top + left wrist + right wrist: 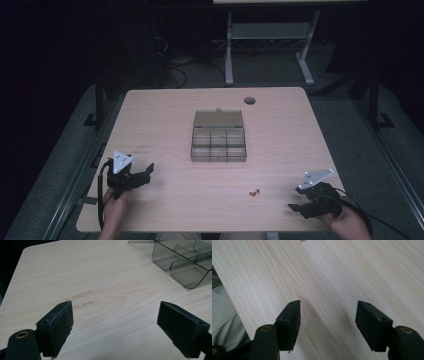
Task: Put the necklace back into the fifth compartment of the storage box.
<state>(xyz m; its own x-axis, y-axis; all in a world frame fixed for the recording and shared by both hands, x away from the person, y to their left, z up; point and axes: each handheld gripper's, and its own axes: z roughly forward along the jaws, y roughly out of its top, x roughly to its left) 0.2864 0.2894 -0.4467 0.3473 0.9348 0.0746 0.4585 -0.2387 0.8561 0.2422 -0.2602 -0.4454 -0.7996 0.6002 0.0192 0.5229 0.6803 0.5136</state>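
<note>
Pale wood-grain table (165,110) with rounded corners is carrying a smoky translucent plastic organizer box (218,146) at its centre, lid (218,119) lying open toward the far edge, compartments divided in a grid of curved-walled cells. A round grommet hole (249,100) is sitting near the far edge. Small reddish-brown bits (255,192) are lying on bare wood, well apart from the box on the near side. Left tongs (141,173) are resting at the near-left corner, released, matte black blocky pads (61,323) spread wide over empty grain. Right tongs (296,208) are sitting at the near-right edge, likewise released, jaws parted, gripping nothing
</note>
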